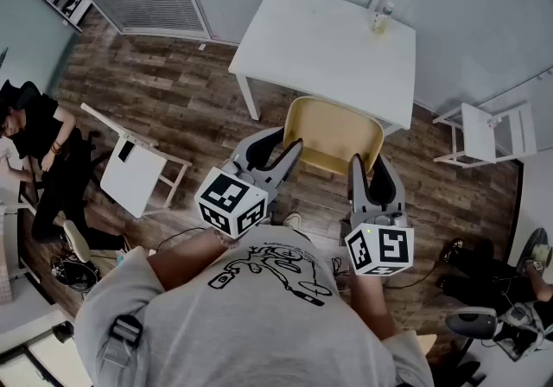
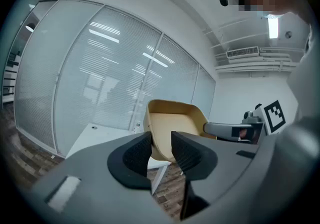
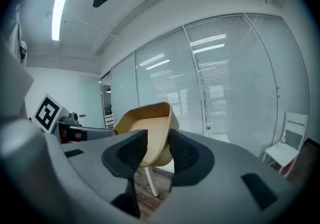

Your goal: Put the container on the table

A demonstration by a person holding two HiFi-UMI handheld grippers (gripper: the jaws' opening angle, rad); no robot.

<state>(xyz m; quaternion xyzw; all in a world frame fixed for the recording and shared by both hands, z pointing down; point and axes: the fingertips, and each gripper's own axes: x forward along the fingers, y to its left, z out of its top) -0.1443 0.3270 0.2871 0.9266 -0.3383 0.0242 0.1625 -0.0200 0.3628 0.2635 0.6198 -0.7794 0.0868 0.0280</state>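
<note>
Hand-held grippers (image 1: 285,142) (image 1: 369,165) near level, seemingly clamping container (image 1: 333,133).

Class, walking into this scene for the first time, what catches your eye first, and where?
A yellow container hangs in the air mid-frame, the left gripper and right gripper each clamped on a side wall. Beyond it stands a white table with a small bottle near its far edge.

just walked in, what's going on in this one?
A person holds a two-jaw gripper in each hand and carries a tan container between them. The left gripper has its jaws clamped on the container's left wall, and the right gripper on its right wall. The container is in the air at the near edge of the white table, not yet set down. A small bottle stands at the table's far side.
</note>
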